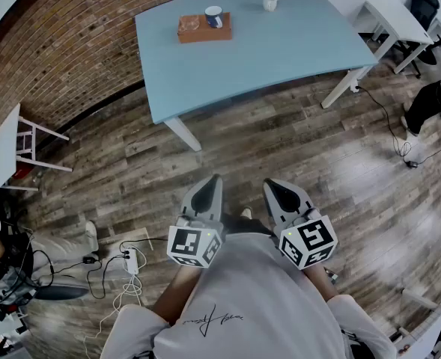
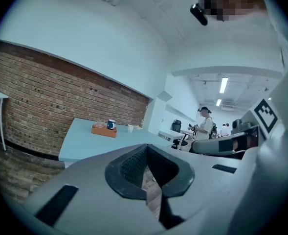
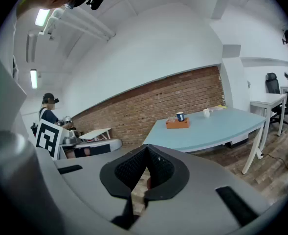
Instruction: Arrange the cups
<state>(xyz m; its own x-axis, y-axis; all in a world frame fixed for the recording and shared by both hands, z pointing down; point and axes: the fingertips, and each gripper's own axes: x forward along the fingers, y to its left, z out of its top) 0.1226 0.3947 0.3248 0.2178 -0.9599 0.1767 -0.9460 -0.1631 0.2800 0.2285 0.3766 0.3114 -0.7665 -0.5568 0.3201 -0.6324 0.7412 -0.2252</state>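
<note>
We find the left gripper [image 2: 146, 148] with its jaws closed together, nothing between them. The right gripper [image 3: 146, 148] is likewise closed and empty. Both are held near the person's body, well apart from the blue table [image 1: 280, 58]. At the table's far side a dark blue cup [image 1: 213, 16] stands on an orange tray [image 1: 204, 30]. A white cup [image 1: 270, 2] stands to the tray's right, on the bare tabletop.

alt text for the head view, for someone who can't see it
Seen from above, a person on a wood-plank floor holds two grey tools, left tool and right tool, both shut and empty, aimed at a light blue table. On it sit an orange-brown tray holding a dark blue mug, and a separate white cup.
</note>
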